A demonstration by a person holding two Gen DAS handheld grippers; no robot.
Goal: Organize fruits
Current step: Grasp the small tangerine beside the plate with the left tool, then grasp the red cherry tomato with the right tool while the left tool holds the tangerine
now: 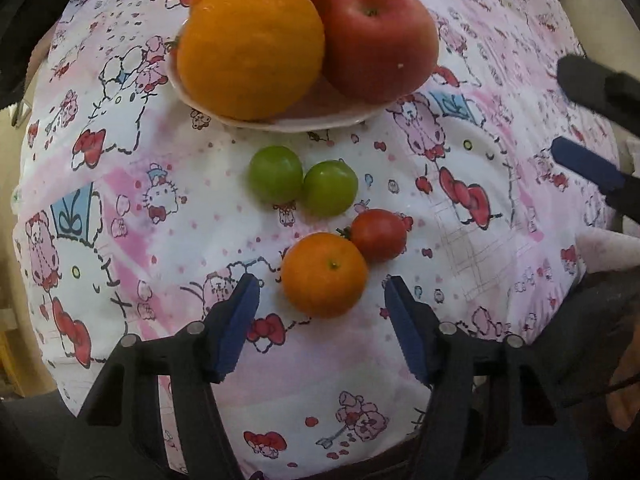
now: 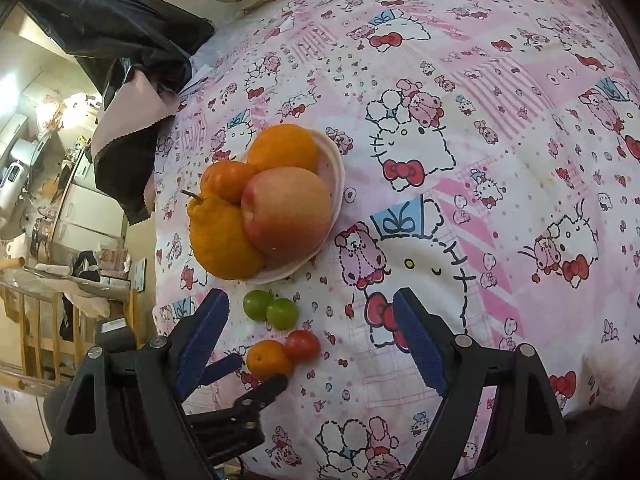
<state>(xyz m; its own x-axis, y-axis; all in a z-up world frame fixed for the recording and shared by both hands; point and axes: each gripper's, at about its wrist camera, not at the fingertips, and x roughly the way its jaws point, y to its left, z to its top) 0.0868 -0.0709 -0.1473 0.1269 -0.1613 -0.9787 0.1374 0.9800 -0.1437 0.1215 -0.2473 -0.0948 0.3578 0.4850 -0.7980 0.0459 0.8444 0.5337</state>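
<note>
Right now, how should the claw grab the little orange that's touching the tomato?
Grip the small orange across its round middle, coming straight down. Put the left claw's fingers on its two free sides, because the tomato leans on its far side.

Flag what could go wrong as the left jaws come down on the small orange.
1. The small orange touches the red tomato; as the open left gripper closes, a finger could knock the tomato rolling across the cloth.
2. The plate is already piled with the large orange and apple; added fruit may roll off.
</note>
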